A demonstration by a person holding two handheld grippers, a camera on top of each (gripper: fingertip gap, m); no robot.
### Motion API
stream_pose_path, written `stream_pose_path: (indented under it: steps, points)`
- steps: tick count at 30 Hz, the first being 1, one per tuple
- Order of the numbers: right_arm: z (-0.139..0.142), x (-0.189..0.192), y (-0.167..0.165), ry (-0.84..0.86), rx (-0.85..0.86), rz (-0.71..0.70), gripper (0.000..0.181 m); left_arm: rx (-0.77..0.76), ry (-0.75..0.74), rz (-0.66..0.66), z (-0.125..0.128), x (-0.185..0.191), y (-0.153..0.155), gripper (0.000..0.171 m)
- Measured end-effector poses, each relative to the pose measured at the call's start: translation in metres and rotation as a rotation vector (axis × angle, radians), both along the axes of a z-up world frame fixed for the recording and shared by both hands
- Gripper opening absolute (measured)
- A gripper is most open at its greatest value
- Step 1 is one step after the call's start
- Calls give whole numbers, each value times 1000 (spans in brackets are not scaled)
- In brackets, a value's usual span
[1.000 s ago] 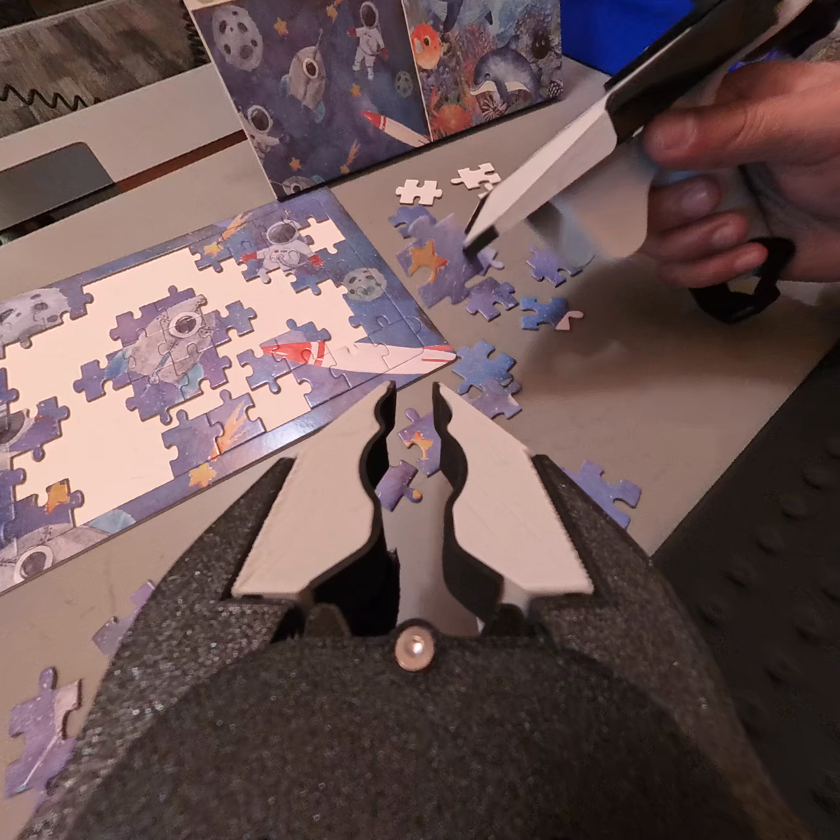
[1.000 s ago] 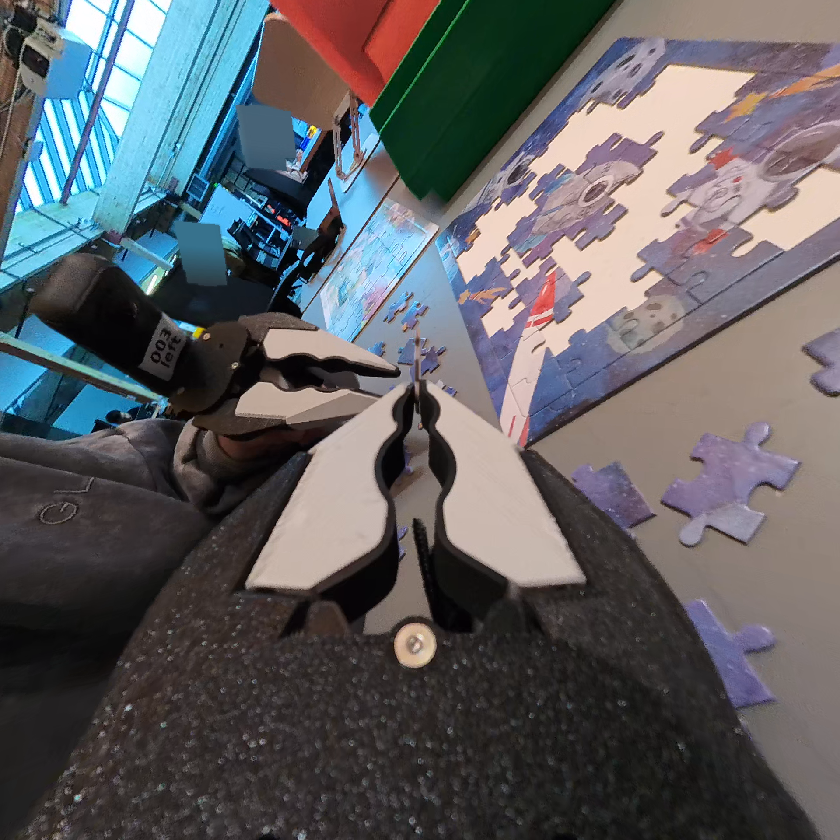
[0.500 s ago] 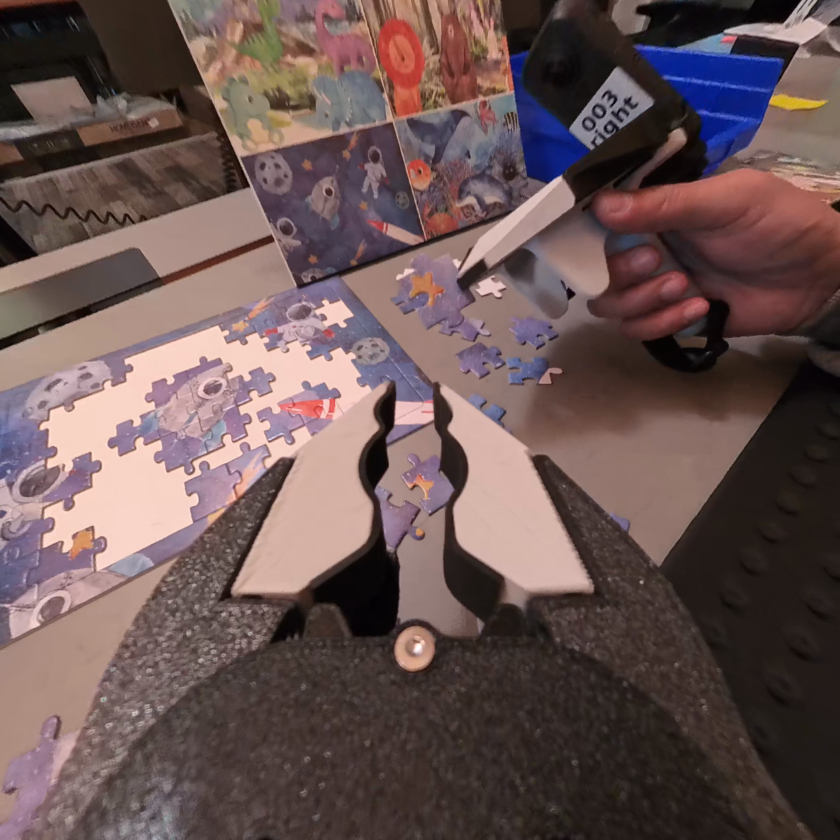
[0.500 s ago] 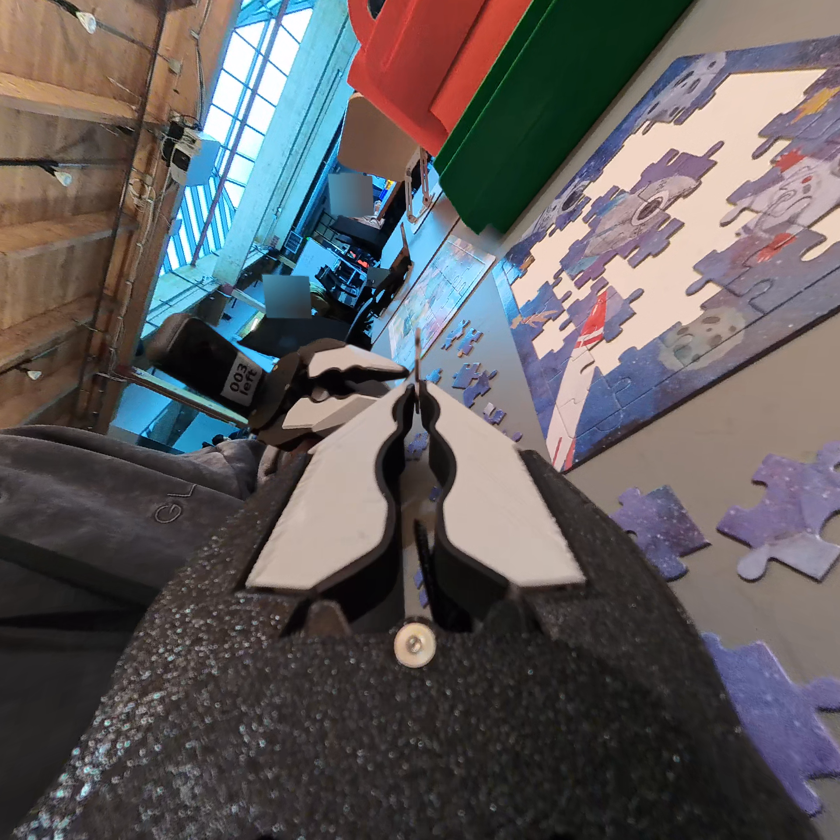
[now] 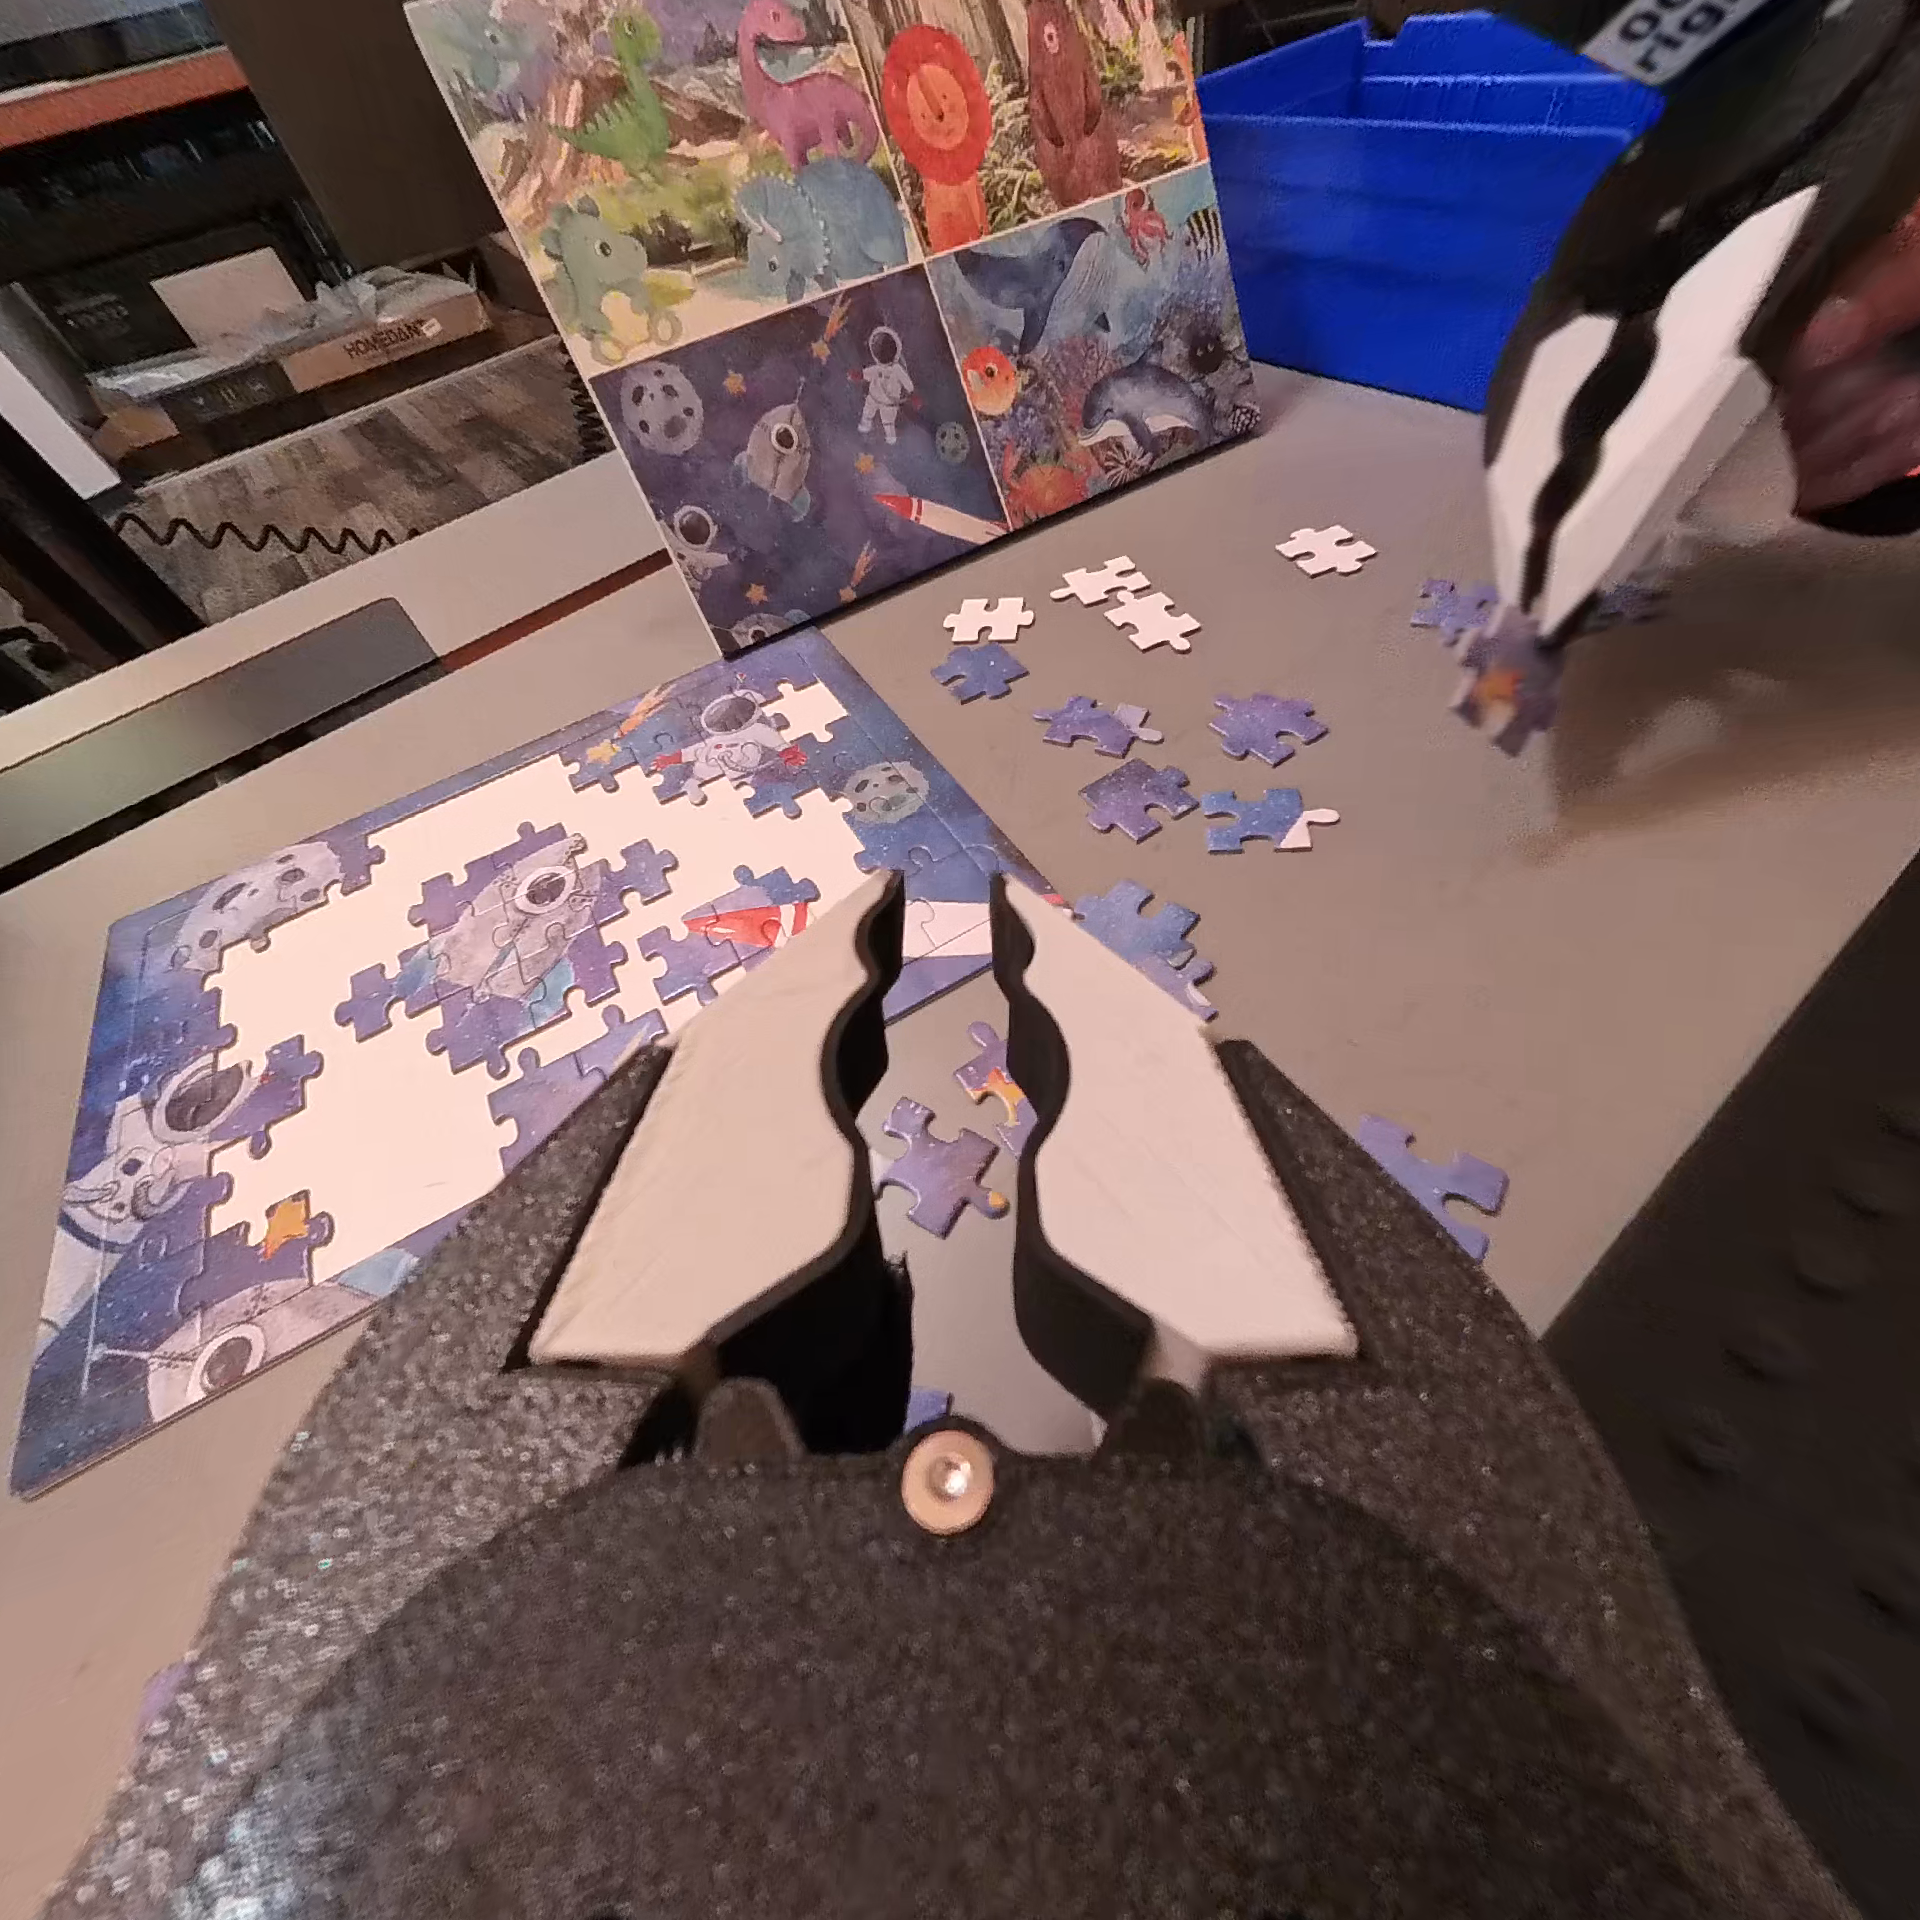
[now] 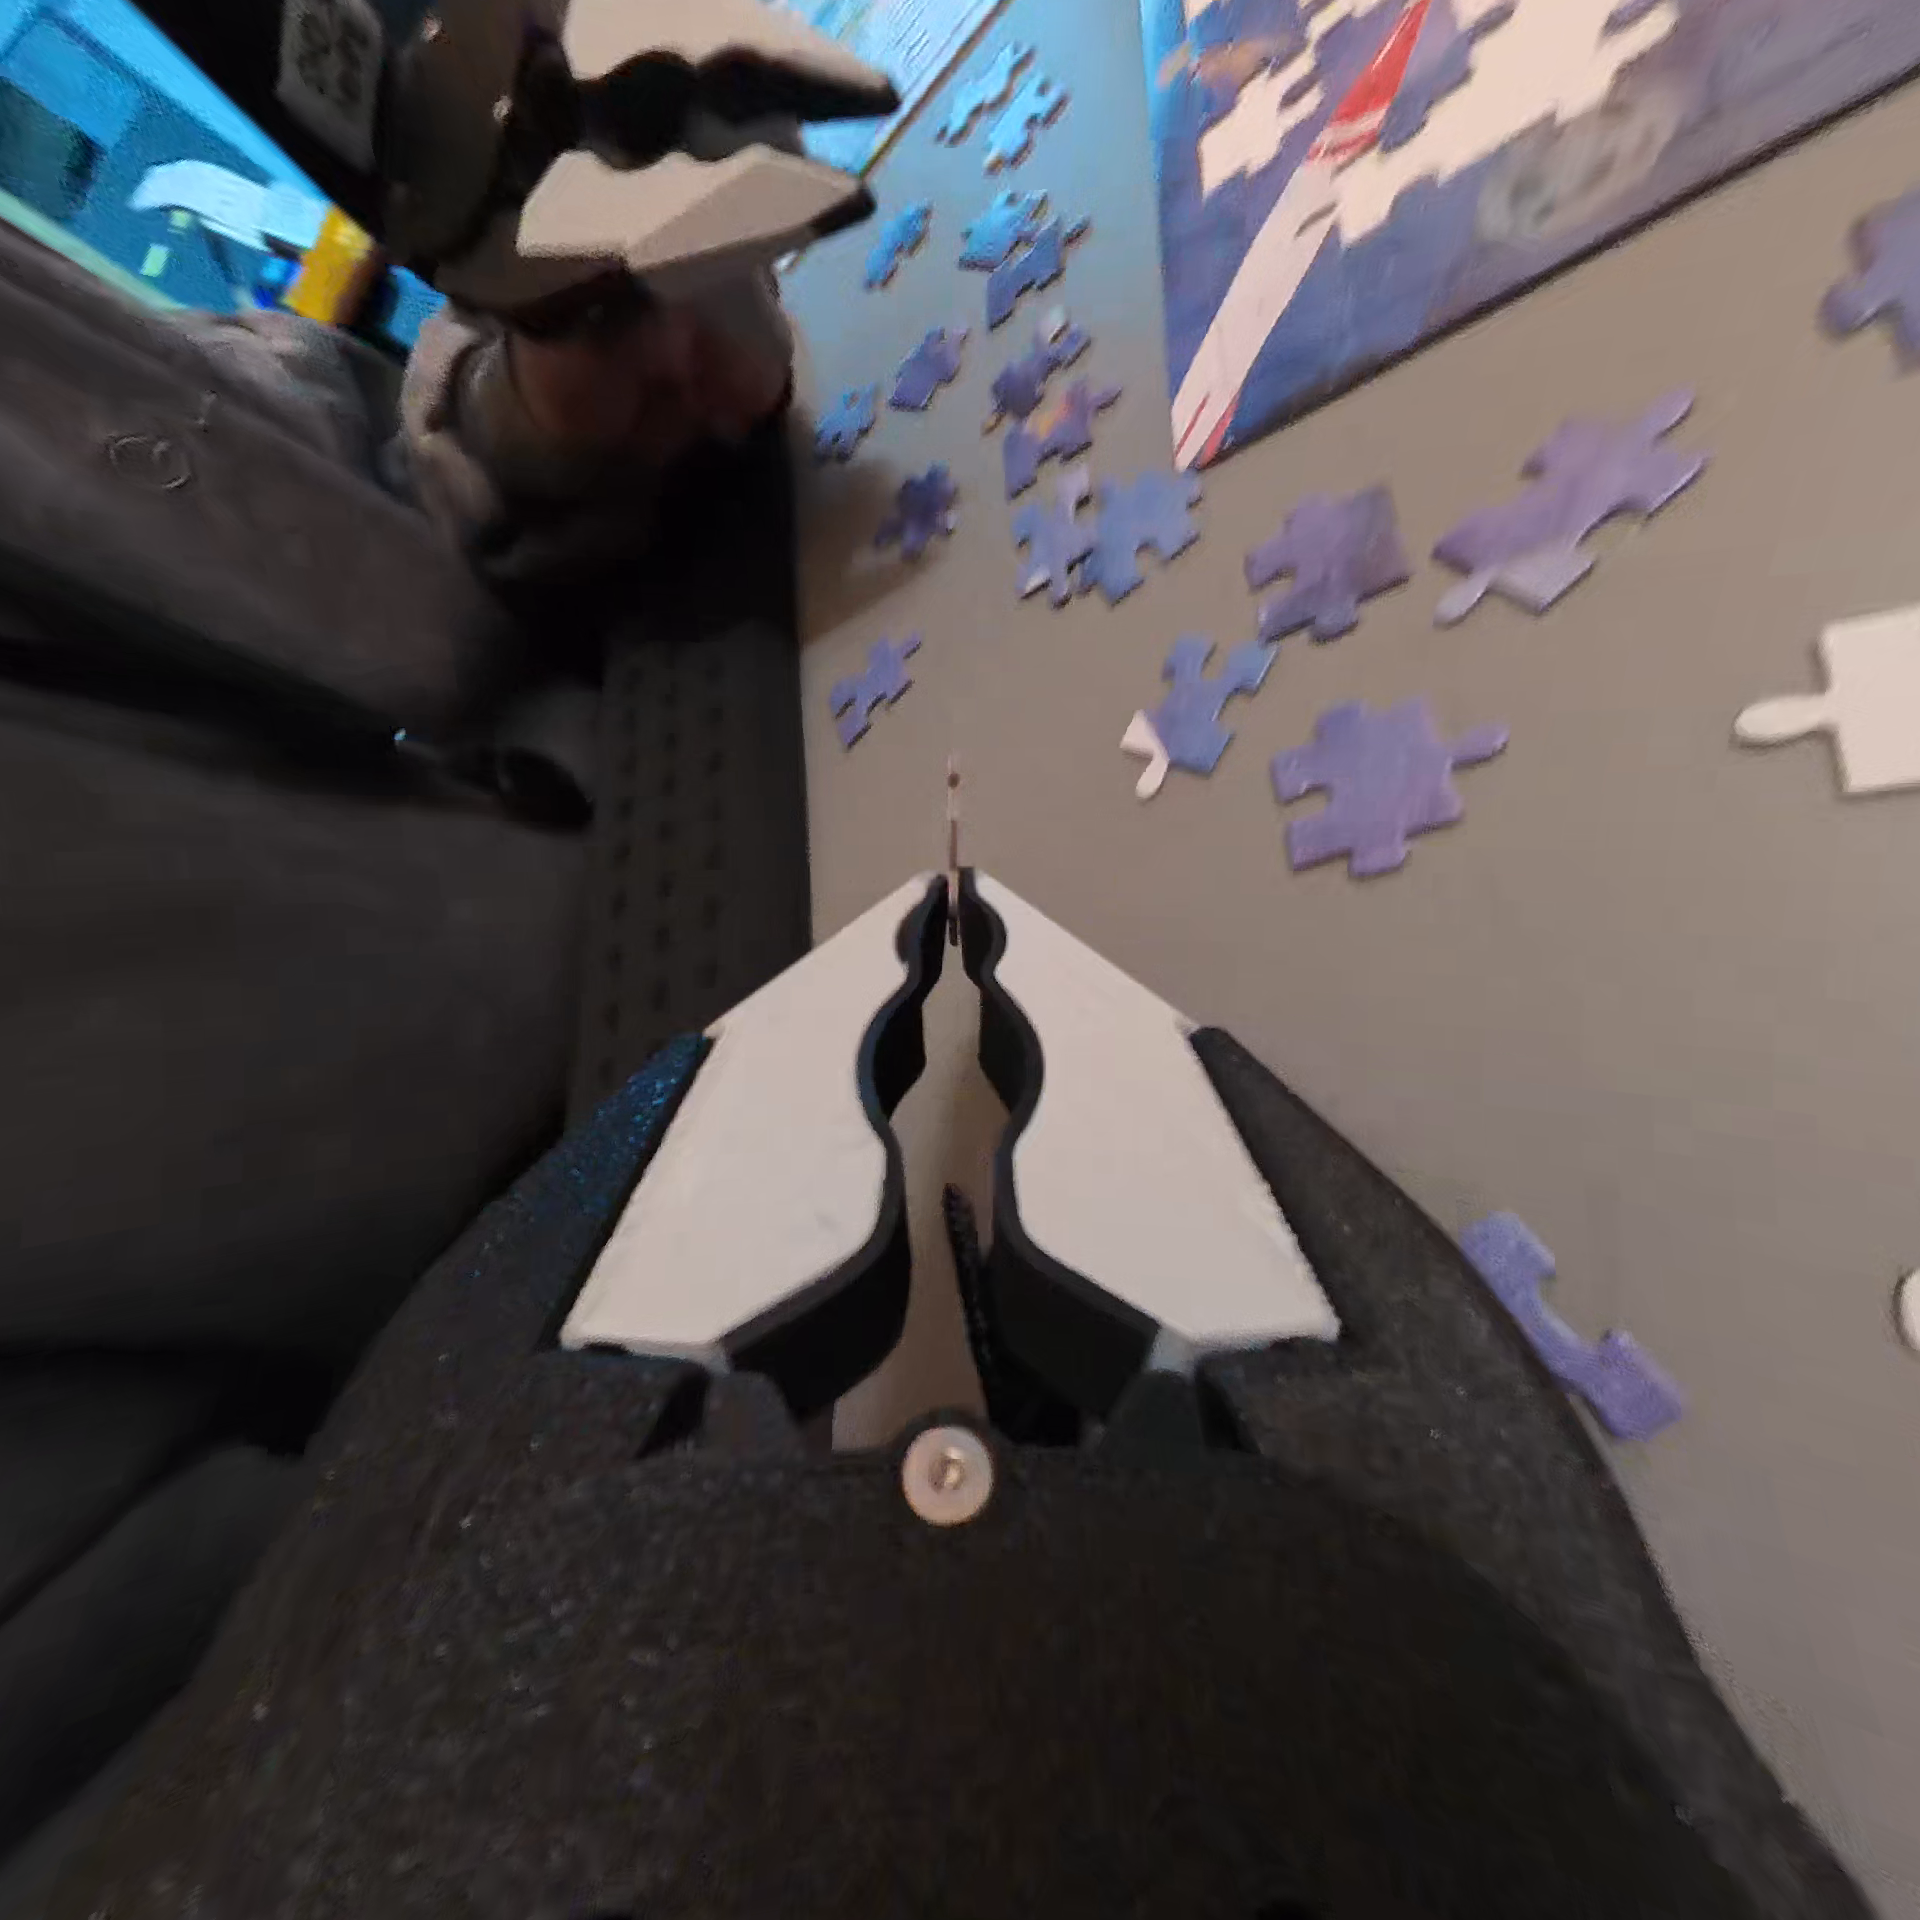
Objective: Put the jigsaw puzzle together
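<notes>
Right tongs (image 5: 1536,623), upper right of the left wrist frame, are clenched on a small cluster of joined blue pieces (image 5: 1503,686) held above the grey worktop (image 5: 1403,987). Left tongs (image 5: 943,914) at frame centre are released, holding nothing. Beyond them the part-built jigsaw puzzle (image 5: 416,987) lies flat at centre left, loose pieces (image 5: 1132,800) scattered to its right.
</notes>
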State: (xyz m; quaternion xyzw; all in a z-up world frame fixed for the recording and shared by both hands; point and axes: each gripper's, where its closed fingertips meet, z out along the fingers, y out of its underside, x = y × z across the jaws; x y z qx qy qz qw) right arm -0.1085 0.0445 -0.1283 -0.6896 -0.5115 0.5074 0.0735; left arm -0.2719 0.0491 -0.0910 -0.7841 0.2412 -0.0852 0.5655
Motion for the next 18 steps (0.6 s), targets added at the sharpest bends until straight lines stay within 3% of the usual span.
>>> stream_pose_path:
  steps: [5,9,12,18]
  points:
    - [-30,21,10,-151,85,-39,2,-13,-8,33,-3,-8,7,16]
    - [-46,29,19,-285,149,-63,13,-26,-60,59,-1,-16,10,16]
    - [-42,35,28,-309,188,-105,29,-31,-78,58,-1,-16,10,16]
    - [-3,63,87,-322,503,-347,31,-30,-72,48,-1,-14,7,16]
